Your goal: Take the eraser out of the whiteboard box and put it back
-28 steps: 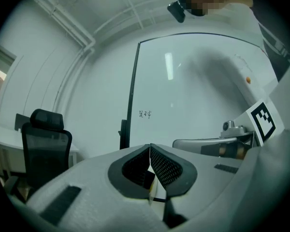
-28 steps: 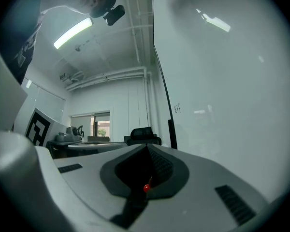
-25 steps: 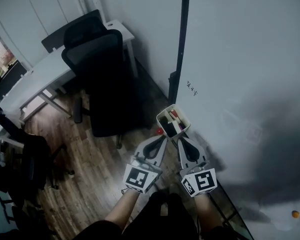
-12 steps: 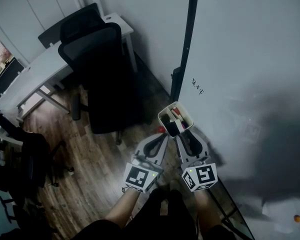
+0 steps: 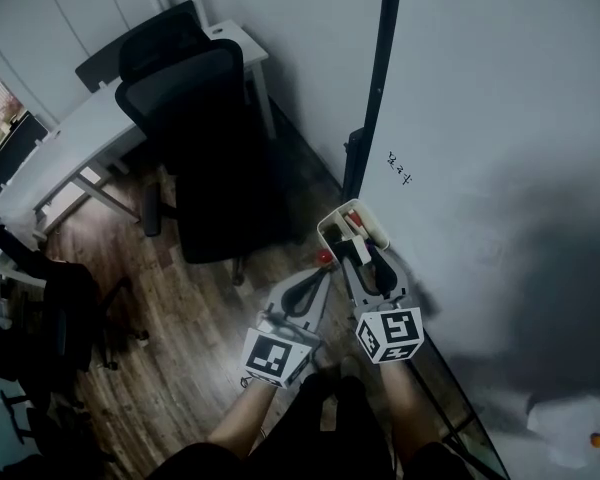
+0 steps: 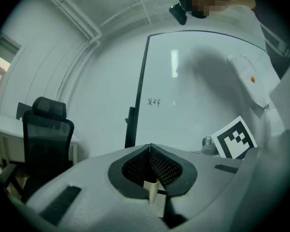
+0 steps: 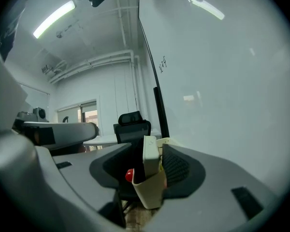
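At the left of the head view, a black office chair (image 5: 195, 138) stands on the wood floor (image 5: 170, 298). The person's left forearm (image 5: 235, 423) reaches forward and holds the left claw (image 5: 320, 278) (image 6: 150, 148) level. Its jaws are clenched tip to tip, just beside the box and apart from it. The cream whiteboard box (image 5: 332, 230) (image 7: 150, 192) hangs on the whiteboard (image 5: 500, 118). The white eraser (image 7: 151, 156) stands upright inside it. The right forearm (image 5: 405, 418) runs alongside the board and brings the right claw (image 5: 360, 255) (image 7: 152, 151) up to the box. Its jaws are opening on either side of the eraser, and the grip is released.
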### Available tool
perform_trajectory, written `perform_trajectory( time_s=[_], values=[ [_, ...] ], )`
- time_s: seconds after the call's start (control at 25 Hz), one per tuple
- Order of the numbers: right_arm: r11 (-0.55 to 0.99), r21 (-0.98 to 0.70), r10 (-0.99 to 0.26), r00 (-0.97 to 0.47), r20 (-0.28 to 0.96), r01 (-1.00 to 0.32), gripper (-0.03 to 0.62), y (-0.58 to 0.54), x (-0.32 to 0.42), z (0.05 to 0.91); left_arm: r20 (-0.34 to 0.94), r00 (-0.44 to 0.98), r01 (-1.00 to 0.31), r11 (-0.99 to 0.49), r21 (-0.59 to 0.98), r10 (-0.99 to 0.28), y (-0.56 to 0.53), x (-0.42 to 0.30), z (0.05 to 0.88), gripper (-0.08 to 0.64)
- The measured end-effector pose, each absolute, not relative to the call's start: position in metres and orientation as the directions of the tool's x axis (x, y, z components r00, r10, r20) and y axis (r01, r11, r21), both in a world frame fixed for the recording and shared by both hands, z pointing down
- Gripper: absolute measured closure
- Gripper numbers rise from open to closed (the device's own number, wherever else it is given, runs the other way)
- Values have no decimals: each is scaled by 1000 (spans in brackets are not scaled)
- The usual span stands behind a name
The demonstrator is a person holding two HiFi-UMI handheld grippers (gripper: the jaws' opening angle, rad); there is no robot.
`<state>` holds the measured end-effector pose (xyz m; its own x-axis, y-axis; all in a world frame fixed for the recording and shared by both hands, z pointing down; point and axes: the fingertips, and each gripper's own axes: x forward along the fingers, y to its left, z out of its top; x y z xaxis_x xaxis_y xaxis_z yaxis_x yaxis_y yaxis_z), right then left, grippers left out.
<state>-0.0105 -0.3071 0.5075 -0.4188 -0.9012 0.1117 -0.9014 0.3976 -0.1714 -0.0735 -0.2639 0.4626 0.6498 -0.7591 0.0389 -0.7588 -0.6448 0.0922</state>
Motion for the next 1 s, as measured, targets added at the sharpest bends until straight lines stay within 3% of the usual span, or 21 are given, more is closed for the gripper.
perform_trajectory(
  time_s=[0.36,1.0],
  values=[
    [389,-148,-908,-406,104,-909,474,-308,-9,509,52,639,-769,-634,83,-768,-261,-81,466,554],
    [397,-144,-916,-402,8,-907,479,-292,6,464,-5,609,-792,-609,36,-793,-256,-84,433,554]
  ],
)
